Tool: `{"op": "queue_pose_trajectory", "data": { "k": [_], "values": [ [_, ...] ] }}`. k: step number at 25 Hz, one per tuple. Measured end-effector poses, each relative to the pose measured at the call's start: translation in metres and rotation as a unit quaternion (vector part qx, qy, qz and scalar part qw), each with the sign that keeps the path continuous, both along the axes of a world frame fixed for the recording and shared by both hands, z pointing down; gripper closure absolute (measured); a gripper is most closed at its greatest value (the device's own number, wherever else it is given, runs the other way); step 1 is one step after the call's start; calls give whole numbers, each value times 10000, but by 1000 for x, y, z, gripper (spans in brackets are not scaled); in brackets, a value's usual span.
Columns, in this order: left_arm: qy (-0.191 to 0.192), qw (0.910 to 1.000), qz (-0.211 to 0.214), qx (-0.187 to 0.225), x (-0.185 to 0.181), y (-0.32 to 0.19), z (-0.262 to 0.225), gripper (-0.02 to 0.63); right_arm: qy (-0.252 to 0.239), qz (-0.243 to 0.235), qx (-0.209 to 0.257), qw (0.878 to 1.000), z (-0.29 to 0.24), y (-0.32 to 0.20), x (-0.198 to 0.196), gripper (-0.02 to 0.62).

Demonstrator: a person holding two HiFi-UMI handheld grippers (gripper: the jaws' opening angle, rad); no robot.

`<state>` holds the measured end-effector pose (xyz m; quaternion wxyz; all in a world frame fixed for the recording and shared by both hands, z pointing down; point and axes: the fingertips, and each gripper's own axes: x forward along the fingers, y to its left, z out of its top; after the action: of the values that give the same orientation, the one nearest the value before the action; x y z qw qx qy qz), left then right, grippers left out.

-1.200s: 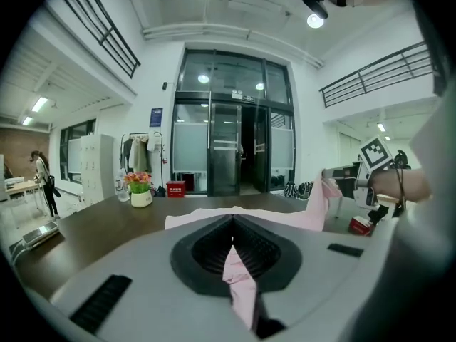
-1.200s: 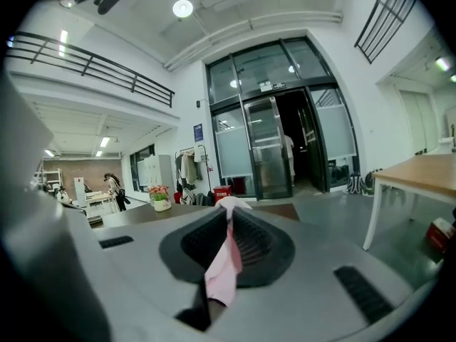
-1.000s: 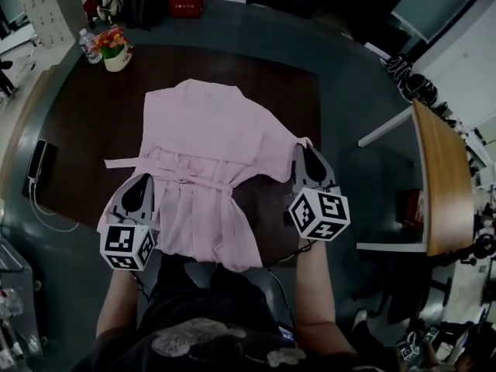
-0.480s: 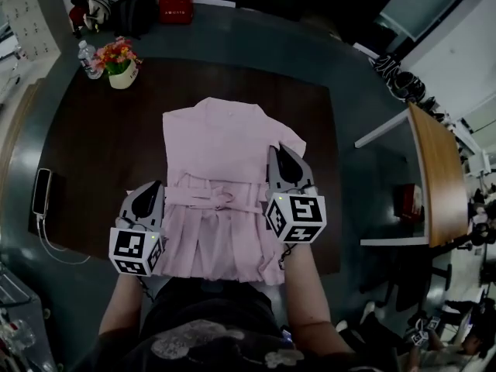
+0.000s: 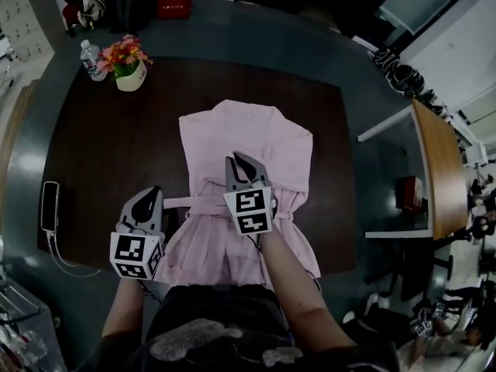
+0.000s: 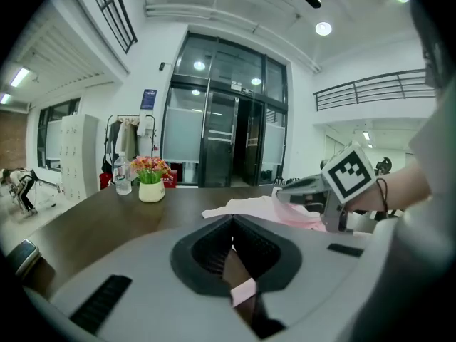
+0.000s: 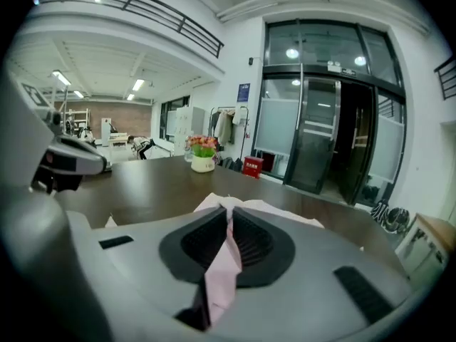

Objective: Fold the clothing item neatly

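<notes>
Your left tongs (image 5: pixel 149 196) closed on pink dress (image 5: pixel 256 138) edge; your right tongs (image 5: pixel 239 163) pinch dress fabric, just right of left tongs, above desk (image 5: pixel 101 161).

My head camera looks steeply down from above the worktop (image 5: pixel 85 169), close enough that both tongs sit large in its lower half. The camera on the left tongs (image 5: pixel 149 196) rides low just behind its jaws and faces level across the worktop toward the glass doors (image 6: pixel 228 141). The one on the right tongs (image 5: pixel 237 161) faces much the same way from nearer the middle of the worktop. All three views share the flower pot (image 5: pixel 129 76) and the pink garment (image 5: pixel 248 142). Each tongs view also catches the other tongs at its edge.
</notes>
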<state>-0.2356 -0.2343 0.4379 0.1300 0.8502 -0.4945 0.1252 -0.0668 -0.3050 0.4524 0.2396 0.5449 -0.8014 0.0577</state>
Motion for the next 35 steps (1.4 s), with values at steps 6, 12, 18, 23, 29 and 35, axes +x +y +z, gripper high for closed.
{"op": "queue_pose_trajectory", "data": {
  "k": [6, 12, 18, 23, 29, 35],
  "values": [
    [95, 9999, 17, -109, -15, -4, 8, 595, 452, -277, -526, 9972, 54, 1, -31, 578],
    [83, 9996, 101, -253, -21, 0, 19, 595, 786, -1240, -980, 9843, 84, 24, -70, 559],
    [29, 9996, 59, -271, -17, 0, 19, 595, 418, -1716, -903, 9801, 67, 44, -81, 469],
    [-10, 9997, -37, -231, -11, 1, 16, 595, 107, -975, -623, 9932, 49, 30, -34, 471],
    [-18, 9996, -168, -214, -5, -2, 13, 595, -62, -569, -1188, 9913, 59, -24, 13, 471],
    [-70, 9991, -283, -312, -10, -8, 18, 595, 138, -785, -2247, 9712, 115, -58, 8, 471]
  ]
}}
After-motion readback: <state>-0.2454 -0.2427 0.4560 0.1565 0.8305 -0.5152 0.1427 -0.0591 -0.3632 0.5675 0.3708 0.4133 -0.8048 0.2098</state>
